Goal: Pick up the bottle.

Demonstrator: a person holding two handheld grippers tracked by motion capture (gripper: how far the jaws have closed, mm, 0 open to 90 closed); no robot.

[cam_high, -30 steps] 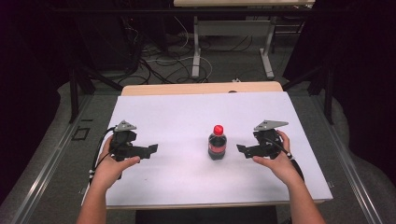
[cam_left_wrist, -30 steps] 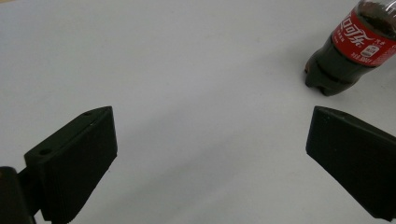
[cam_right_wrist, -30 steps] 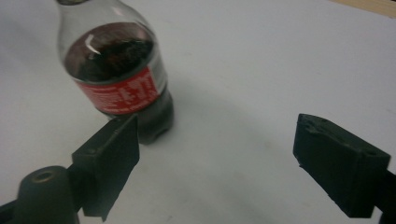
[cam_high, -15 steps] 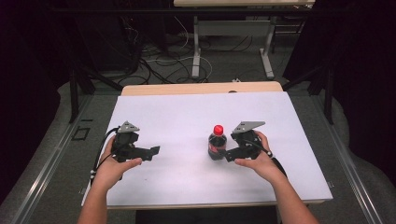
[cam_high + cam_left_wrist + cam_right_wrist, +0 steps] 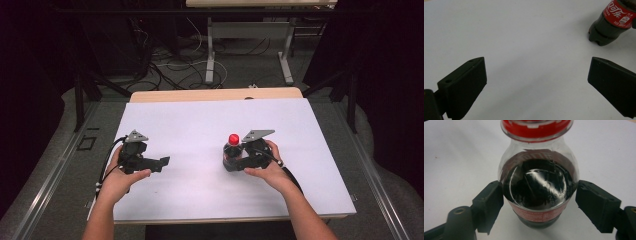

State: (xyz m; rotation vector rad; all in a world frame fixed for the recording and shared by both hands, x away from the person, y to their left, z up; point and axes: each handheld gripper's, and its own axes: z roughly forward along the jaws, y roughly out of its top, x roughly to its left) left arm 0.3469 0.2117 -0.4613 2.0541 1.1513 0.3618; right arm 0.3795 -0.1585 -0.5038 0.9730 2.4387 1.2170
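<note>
A: Bottle [image 5: 232,152] status?
B: Small cola bottle, red cap, red label, dark liquid. It stands upright on the white counter [image 5: 200,125], right of centre, toward the near edge in the high view.
A: Who has it?
B: The right gripper [image 5: 239,163]. In the right gripper view its two black fingers [image 5: 489,205] flank the bottle [image 5: 539,182] at the shoulder, just above the label. The left one touches the glass. The right one sits at the glass edge; contact there is hard to confirm. So: fingers bracketing the bottle, closed in on it, full clamp can't be told for sure.
A: Bottle lifted?
B: Can't tell from the right gripper view. The left gripper view shows the bottle [image 5: 611,22] base on the counter, leaning in frame, which may just be camera angle.
A: Hand position?
B: The right hand [image 5: 267,167] wraps the gripper from the near right side, grey plate on top, cable trailing back along the forearm.
A: Left side?
B: The left gripper [image 5: 159,163] is well apart from the bottle, over the left half of the counter, pointing right toward it. Its fingers [image 5: 465,85] are spread wide, released, nothing between them but bare counter. The left hand [image 5: 120,175] holds it from below and behind.
A: Surroundings?
B: Wooden strip at the counter's far edge, cables [image 5: 170,65] on the floor beyond, dark room.
</note>
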